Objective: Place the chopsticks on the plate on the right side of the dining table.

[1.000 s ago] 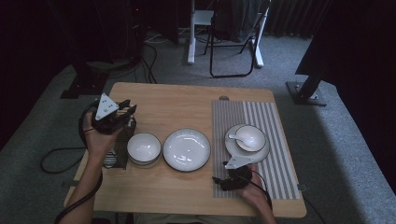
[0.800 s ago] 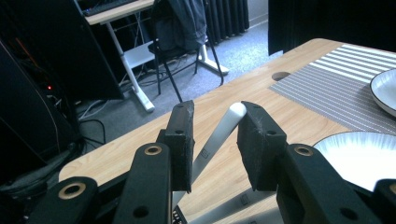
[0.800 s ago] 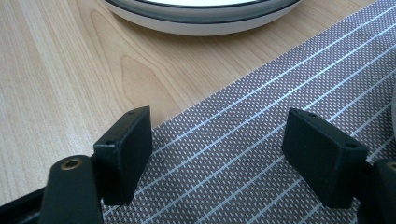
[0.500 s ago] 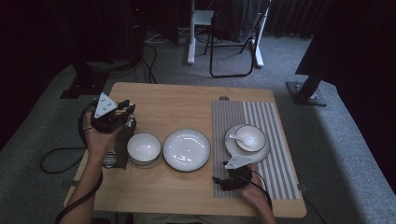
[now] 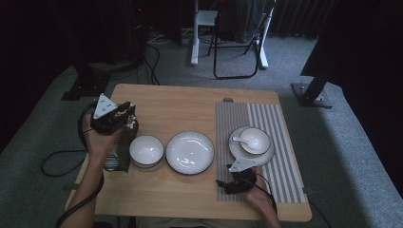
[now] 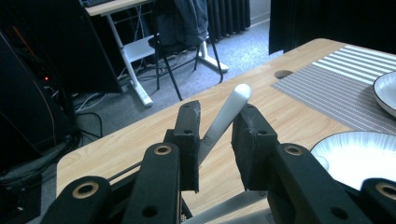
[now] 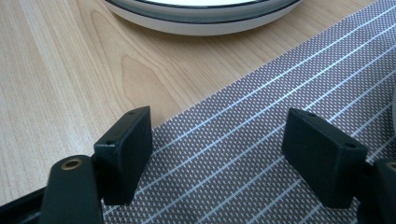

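My left gripper (image 5: 126,118) is held above a dark wire rack (image 5: 116,154) at the table's left edge. In the left gripper view a silver utensil handle (image 6: 223,116) leans up between the two pads of the left gripper (image 6: 217,114). The jaws have just been closing on it, and a narrow gap still shows beside the handle. My right gripper (image 5: 222,184) rests low at the front, where the striped placemat (image 7: 261,154) meets the bare wood. In its own view the right gripper (image 7: 217,140) stands wide open with nothing between the pads.
A small white bowl (image 5: 146,150) and a dark-rimmed plate (image 5: 190,152) sit mid-table. On the placemat (image 5: 285,137) a saucer (image 5: 237,152) carries a bowl with a white spoon (image 5: 243,139). A chair (image 5: 237,42) stands beyond the table.
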Available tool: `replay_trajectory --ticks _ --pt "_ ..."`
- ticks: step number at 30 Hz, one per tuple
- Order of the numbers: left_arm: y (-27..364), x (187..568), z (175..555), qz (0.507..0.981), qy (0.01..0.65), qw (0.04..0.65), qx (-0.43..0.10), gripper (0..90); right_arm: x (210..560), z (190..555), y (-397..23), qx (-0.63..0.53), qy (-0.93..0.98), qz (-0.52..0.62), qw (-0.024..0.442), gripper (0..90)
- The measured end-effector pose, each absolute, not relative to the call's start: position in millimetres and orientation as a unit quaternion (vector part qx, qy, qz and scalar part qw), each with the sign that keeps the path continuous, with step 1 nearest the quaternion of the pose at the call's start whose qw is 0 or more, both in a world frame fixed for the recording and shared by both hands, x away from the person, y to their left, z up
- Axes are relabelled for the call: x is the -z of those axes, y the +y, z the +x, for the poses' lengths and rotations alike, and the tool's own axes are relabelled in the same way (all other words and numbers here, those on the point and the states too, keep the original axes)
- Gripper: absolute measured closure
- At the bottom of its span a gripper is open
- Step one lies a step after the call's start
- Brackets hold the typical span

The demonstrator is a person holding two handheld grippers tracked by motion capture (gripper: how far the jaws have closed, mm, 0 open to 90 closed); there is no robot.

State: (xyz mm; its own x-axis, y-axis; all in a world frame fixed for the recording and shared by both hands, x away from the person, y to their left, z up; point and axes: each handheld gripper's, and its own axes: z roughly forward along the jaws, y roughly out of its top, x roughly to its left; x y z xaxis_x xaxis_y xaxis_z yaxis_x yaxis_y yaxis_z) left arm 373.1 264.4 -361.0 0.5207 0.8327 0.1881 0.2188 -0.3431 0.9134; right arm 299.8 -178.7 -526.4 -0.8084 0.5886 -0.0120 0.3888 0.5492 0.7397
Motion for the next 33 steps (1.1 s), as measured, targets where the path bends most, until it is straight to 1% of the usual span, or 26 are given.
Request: replay_trajectory --ticks 23,33 --pt "263.3 363.0 389.2 0.769 0.359 0.445 -0.285 70.4 526.4 299.9 -178.8 -0.383 0.871 0.281 0.129 24.3" --pt "268.6 362.3 389.1 0.760 0.363 0.456 -0.287 71.4 526.4 299.9 -178.9 -0.383 0.871 0.280 0.129 24.6"
